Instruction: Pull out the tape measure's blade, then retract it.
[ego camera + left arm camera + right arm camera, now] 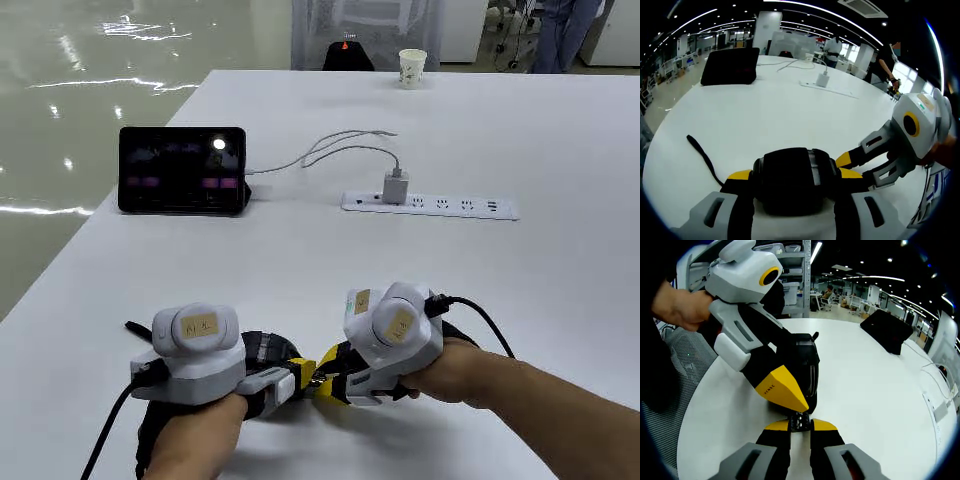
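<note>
The black tape measure (266, 349) lies on the white table's near edge, its case gripped between the yellow fingertips of my left gripper (295, 378). In the left gripper view the case (792, 177) bulges between the jaws of my left gripper (795, 175), and its black wrist strap (700, 152) trails off to the left. My right gripper (800, 424) meets the case (802, 365) head-on and is shut on the small dark blade tip (800, 420) at the case mouth. Hardly any blade shows outside the case. The right gripper (855, 162) enters the left gripper view from the right.
A dark tablet (183, 168) stands at the left of the table (300, 250). A white power strip (430, 205) with a plugged charger (395, 185) and cable lies mid-table. A paper cup (412, 68) sits at the far edge. People stand beyond the table.
</note>
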Tool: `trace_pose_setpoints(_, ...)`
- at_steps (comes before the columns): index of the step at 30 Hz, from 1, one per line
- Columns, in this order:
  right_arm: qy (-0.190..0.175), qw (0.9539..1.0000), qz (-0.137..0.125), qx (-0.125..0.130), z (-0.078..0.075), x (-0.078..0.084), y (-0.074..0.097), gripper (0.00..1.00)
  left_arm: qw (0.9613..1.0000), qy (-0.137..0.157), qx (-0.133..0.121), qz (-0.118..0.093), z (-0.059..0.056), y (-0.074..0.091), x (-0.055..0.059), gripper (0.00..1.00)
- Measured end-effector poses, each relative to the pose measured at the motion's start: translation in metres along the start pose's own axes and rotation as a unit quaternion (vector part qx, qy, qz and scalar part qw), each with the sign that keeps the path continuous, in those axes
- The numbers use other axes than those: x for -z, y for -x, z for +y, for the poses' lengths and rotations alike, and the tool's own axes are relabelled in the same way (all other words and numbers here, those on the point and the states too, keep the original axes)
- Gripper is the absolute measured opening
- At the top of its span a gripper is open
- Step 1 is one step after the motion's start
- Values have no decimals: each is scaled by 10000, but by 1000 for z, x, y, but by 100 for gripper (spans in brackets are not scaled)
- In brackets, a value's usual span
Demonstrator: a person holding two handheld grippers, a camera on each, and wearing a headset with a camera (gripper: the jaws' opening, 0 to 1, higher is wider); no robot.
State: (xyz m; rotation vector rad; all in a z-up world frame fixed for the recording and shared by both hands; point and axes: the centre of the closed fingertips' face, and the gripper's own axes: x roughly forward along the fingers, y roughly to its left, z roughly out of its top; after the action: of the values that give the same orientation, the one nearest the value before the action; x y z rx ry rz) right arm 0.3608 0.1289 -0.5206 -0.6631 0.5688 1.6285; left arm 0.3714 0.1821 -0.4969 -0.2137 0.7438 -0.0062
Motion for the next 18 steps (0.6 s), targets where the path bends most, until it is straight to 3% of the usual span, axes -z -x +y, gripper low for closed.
trace_pose_setpoints(18, 72, 10000, 25, -18, 1, -3, -4, 11, 10000, -8, 55, 48, -1, 0, 0, 61)
